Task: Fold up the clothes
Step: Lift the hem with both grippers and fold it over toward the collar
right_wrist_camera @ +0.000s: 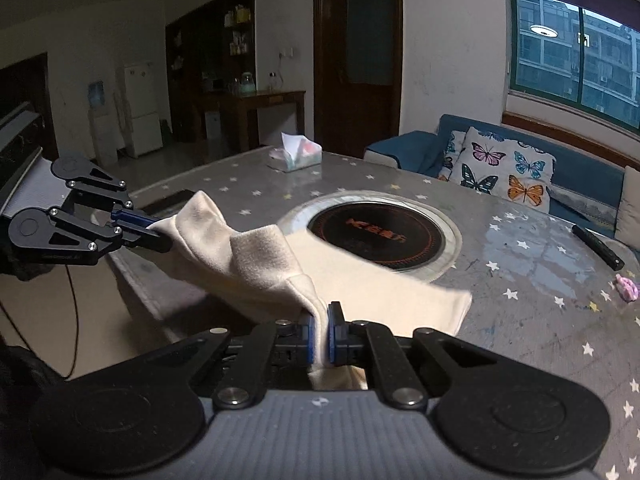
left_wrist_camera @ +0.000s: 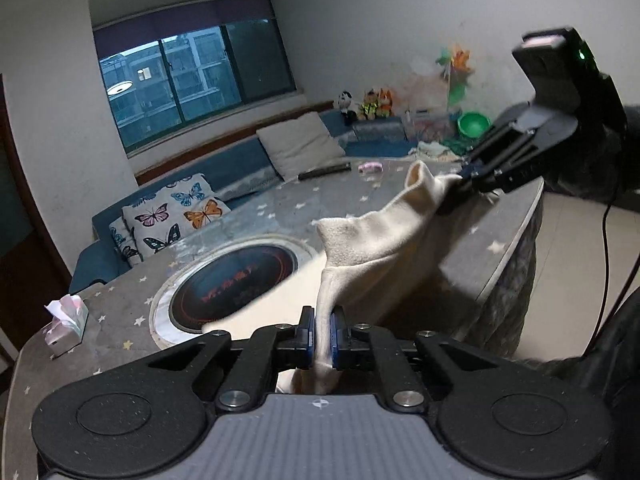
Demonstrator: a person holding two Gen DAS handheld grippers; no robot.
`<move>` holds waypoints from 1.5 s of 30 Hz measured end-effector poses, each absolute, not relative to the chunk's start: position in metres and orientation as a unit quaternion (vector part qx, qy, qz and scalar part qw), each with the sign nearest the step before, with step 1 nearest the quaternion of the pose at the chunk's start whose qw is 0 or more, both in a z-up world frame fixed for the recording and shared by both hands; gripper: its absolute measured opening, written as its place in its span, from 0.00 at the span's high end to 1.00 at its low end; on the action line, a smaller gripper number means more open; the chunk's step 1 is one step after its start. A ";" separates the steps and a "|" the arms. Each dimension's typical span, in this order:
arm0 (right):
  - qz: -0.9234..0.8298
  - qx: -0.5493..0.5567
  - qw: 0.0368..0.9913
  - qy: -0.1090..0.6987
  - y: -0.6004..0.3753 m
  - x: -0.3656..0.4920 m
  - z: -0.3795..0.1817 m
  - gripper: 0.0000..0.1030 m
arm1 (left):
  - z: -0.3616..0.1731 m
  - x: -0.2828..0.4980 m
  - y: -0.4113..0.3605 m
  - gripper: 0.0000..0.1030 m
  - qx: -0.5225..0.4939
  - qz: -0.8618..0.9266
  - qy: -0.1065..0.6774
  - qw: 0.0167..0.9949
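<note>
Left gripper (left_wrist_camera: 322,334) pinches a bunched edge of the cream fleece garment (left_wrist_camera: 372,248), blue pads pressed on the fabric. Right gripper (right_wrist_camera: 320,334) is likewise clamped on another bunched edge of the same cream fleece garment (right_wrist_camera: 256,258); in the left wrist view the right gripper (left_wrist_camera: 460,182) shows up at the far end of the cloth, and in the right wrist view the left gripper (right_wrist_camera: 160,230) does the same. Garment hangs slack between the two, raised off the grey star-patterned tabletop (right_wrist_camera: 520,264), with its lower flat part lying on the tabletop and overlapping the near rim of the round black inset cooktop (right_wrist_camera: 376,240). Beyond the cooktop: white-and-green tissue box (right_wrist_camera: 296,154). Right of the cooktop in the right wrist view: black remote-like bar (right_wrist_camera: 598,246) and a small pink object (right_wrist_camera: 627,286). Behind the cooktop, butterfly-print cushion (right_wrist_camera: 500,168) on the blue sofa (right_wrist_camera: 580,178).
</note>
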State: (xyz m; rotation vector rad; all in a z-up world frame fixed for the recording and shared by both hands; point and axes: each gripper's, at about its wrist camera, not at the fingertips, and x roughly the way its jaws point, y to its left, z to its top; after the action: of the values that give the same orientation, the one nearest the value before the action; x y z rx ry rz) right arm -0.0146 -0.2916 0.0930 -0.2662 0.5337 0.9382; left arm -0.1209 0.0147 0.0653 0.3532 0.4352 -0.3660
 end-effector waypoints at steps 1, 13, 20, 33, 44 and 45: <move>0.444 -0.130 0.850 0.251 -0.290 -0.013 0.094 0.95 | 0.067 -0.120 0.015 0.92 0.171 -0.178 0.212 0.946; 0.412 -0.127 0.854 0.293 -0.241 0.089 0.058 0.95 | 0.024 0.008 0.041 0.92 0.149 -0.139 0.268 0.942; 0.386 -0.105 0.853 0.336 -0.219 0.150 0.017 0.88 | 0.002 0.049 0.060 0.89 0.132 -0.101 0.296 0.940; 0.312 -0.056 0.894 0.315 -0.255 0.164 0.026 0.63 | 0.001 0.063 0.083 0.85 0.086 -0.050 0.300 0.949; 0.327 -0.055 0.883 0.331 -0.235 0.159 0.004 0.75 | -0.008 0.084 0.041 0.85 0.075 -0.110 0.334 0.933; 0.324 -0.054 0.882 0.339 -0.236 0.161 0.002 0.75 | -0.011 0.087 0.041 0.85 0.076 -0.106 0.340 0.931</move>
State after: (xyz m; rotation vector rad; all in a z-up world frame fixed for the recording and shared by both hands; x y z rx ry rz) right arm 0.1608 -0.2356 0.0016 -0.1122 0.7051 0.6747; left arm 0.0874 0.0406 -0.0108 0.1548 0.6967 -0.2179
